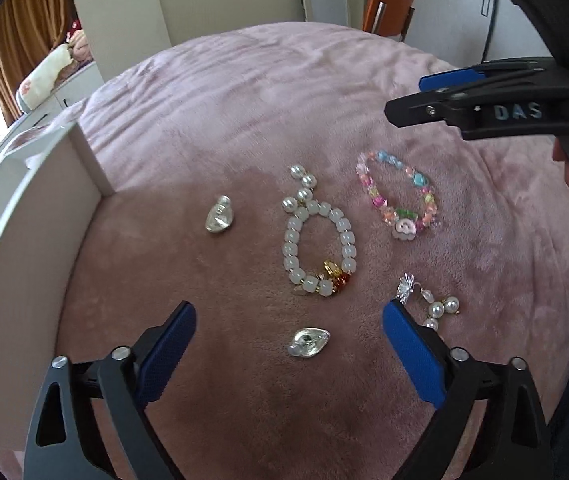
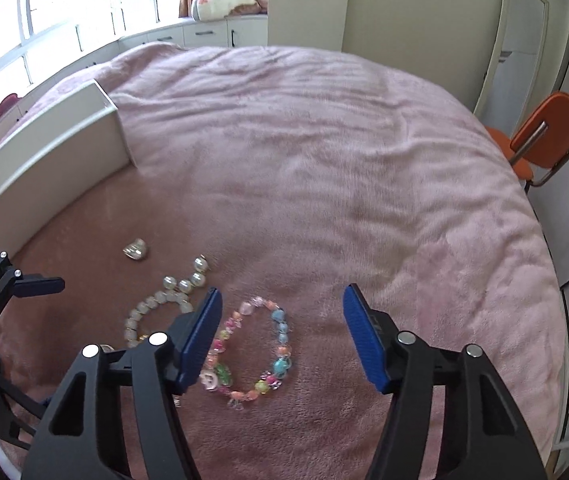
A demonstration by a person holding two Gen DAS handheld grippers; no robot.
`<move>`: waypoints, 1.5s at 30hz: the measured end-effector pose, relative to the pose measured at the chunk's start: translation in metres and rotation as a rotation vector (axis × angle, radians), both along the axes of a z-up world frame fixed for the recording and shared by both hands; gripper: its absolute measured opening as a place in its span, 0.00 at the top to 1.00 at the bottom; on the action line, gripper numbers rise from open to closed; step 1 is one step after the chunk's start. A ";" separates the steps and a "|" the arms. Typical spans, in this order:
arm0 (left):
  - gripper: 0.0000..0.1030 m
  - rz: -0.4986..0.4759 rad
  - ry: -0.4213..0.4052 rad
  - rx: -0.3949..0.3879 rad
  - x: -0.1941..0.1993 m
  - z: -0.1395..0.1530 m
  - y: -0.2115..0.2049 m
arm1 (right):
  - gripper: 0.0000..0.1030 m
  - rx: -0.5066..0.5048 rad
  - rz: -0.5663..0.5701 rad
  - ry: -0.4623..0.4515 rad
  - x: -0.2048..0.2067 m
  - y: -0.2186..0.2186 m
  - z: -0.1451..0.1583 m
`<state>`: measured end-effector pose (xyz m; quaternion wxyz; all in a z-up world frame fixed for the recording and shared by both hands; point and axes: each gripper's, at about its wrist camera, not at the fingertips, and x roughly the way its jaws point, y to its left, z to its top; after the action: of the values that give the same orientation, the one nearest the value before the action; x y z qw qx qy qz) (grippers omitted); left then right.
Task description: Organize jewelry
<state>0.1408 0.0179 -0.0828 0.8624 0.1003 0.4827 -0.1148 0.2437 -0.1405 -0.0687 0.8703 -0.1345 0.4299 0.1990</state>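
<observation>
**Kid:** Pink fuzzy blanket (image 1: 324, 92) everywhere! And shiny things on it. What are the tongs doing?

**Grown-up:** I think they are just getting ready to pick something up. Nothing is held yet. Start close. The left tongs (image 1: 289, 344) are spread wide, and a little silver earring (image 1: 309, 342) lies on the blanket right between the blue pads (image 1: 412, 354), not touching them. Just beside the right-hand pad is a pearl earring (image 1: 440, 310).

**Kid:** And the other tongs?

**Grown-up:** The right tongs (image 2: 280, 336) are spread too, not as wide, and empty. They hang over the colorful bracelet (image 2: 252, 352). One pad covers its edge, so I can't tell if it touches.

**Kid:** What does that bracelet look like?

**Grown-up:** A ring of see-through candy-colored beads, pink, blue, green, with a little white charm. It lies flat and open.

**Kid:** What's a bit farther?

**Grown-up:** A white bead bracelet (image 1: 318, 248) with a gold and red charm, and pearls (image 1: 302, 184) at its top. Then another silver earring (image 1: 220, 220) to the left.

**Kid:** Where do they all go?

**Grown-up:** Maybe the white box (image 1: 36, 200) at the left edge. I can't see inside it. Next, each pair of tongs must go down low and squeeze gently, because beads slip and the blanket is soft.
</observation>
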 end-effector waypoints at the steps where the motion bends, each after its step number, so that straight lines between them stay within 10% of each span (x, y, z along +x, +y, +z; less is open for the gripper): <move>1: 0.23 -0.008 0.011 -0.002 0.001 -0.003 0.000 | 0.42 -0.004 -0.007 0.011 0.002 -0.001 -0.005; 9: 0.40 -0.024 0.064 0.020 0.006 -0.030 -0.003 | 0.62 -0.074 -0.037 0.127 0.015 -0.012 -0.052; 15: 0.75 -0.022 0.063 0.054 0.009 -0.031 0.002 | 0.91 -0.073 0.003 0.132 0.011 -0.005 -0.058; 31: 0.94 -0.023 0.062 0.034 0.008 0.000 0.006 | 0.91 0.029 0.028 0.082 0.000 0.002 -0.024; 45: 0.94 0.095 -0.086 0.004 0.017 0.094 0.052 | 0.92 0.075 0.091 -0.072 -0.003 0.037 0.071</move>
<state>0.1581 0.0700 0.0111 0.8867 0.0839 0.4495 -0.0685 0.2411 -0.1034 0.0025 0.8797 -0.1284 0.3839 0.2495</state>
